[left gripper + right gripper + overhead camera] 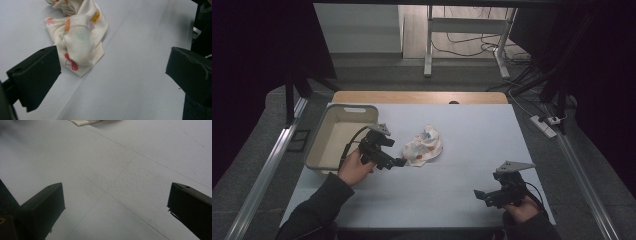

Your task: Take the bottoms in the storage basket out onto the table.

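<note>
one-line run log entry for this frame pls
left claw: open, at cloth edge, not gripping | right claw: open, idle on table | bin: left of cloth

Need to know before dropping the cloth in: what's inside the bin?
The bin shows a bare pale floor, nothing lying on it. The near corner is hidden behind the left gripper and hand. The printed cloth lies crumpled outside.

high: above, fwd-down | claw cams: low, close | shared: cloth [423, 145], table [472, 185]
</note>
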### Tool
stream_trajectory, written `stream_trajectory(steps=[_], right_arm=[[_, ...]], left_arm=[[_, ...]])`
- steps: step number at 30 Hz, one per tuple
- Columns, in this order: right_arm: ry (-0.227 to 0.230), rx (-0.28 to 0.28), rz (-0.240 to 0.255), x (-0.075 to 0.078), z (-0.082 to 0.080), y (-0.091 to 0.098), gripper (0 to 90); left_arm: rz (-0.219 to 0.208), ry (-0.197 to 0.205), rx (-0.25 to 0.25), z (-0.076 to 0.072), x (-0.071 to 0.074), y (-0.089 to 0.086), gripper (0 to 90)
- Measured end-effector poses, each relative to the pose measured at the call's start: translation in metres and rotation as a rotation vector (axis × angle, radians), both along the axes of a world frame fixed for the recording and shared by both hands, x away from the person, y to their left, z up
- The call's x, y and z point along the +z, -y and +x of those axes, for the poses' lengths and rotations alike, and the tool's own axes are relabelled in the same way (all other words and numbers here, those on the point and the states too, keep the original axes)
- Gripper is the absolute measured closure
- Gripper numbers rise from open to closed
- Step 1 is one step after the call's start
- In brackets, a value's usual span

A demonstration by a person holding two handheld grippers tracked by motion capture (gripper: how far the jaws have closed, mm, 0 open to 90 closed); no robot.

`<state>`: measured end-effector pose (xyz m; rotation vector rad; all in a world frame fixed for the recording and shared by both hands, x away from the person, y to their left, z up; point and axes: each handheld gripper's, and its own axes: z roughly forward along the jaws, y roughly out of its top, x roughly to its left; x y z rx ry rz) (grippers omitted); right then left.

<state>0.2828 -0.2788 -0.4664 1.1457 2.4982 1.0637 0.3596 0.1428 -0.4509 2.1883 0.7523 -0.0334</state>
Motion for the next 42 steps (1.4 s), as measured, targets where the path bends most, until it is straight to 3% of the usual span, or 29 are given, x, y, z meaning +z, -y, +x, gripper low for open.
stream_trajectory(steps=[42], right_arm=[[0.0, 0.004, -0.008, 0.0, 0.0, 0.0, 1.0]], left_arm=[[-0.036, -0.019, 0.041, -0.018, -0.002, -0.024, 0.0]])
